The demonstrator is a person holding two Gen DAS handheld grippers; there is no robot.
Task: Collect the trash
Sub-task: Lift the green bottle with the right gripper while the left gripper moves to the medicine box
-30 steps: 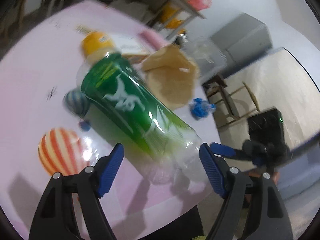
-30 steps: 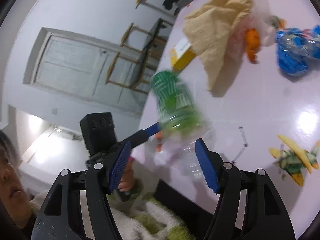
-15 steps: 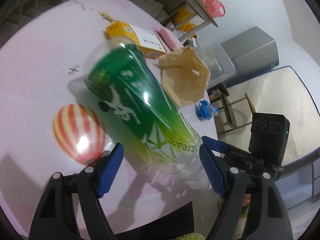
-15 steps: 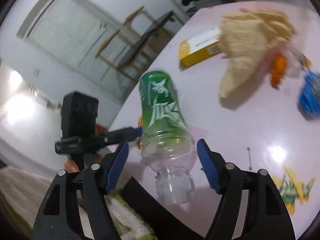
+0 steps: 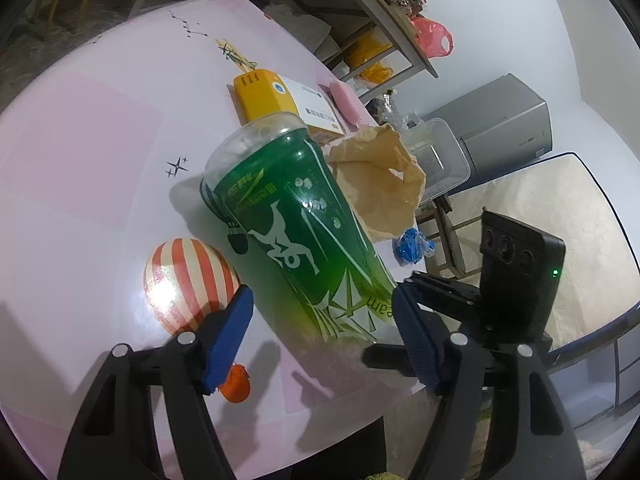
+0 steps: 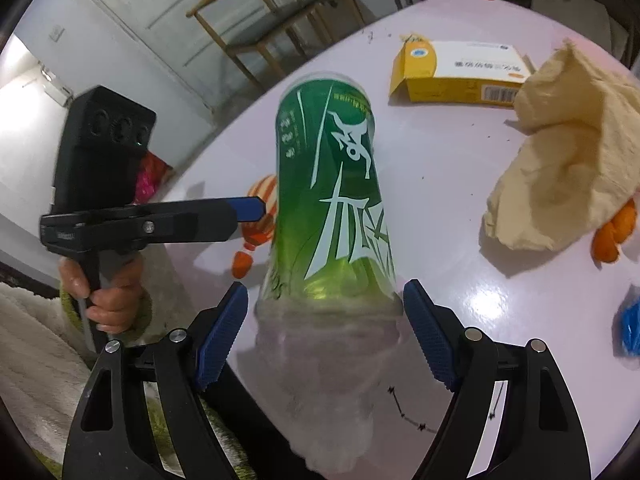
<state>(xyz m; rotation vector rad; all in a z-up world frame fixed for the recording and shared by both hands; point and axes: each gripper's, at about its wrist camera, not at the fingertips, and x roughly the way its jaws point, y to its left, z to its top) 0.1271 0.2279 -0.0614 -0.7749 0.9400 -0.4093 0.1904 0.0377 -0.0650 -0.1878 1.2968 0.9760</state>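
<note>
Your bottle (image 5: 296,232) has swung round: a second ago it lay blurred across both views, and now it hangs sharp above the pink table (image 5: 100,160), neck end toward you, flat base up and away. It is a handover in mid-flight. Your right gripper (image 6: 324,334) is opening, its blue pads standing clear on either side of the clear shoulder with a sliver of gap each way, so it no longer pinches anything. Your left gripper (image 5: 322,336) is closing with the green label between its jaws; the right-hand pad looks to be at the bottle's side, but the other pad stands visibly off it, so I cannot call that a firm hold yet. In the right wrist view you can see one left finger (image 6: 248,208) reaching in from the side at the bottle's middle. That makes this the risky instant: the bottle could slip if the left jaws do not finish closing. Other trash waits on the table: the yellow box (image 6: 452,72), the crumpled brown paper (image 5: 380,184), the blue wrapper (image 5: 412,246).
</note>
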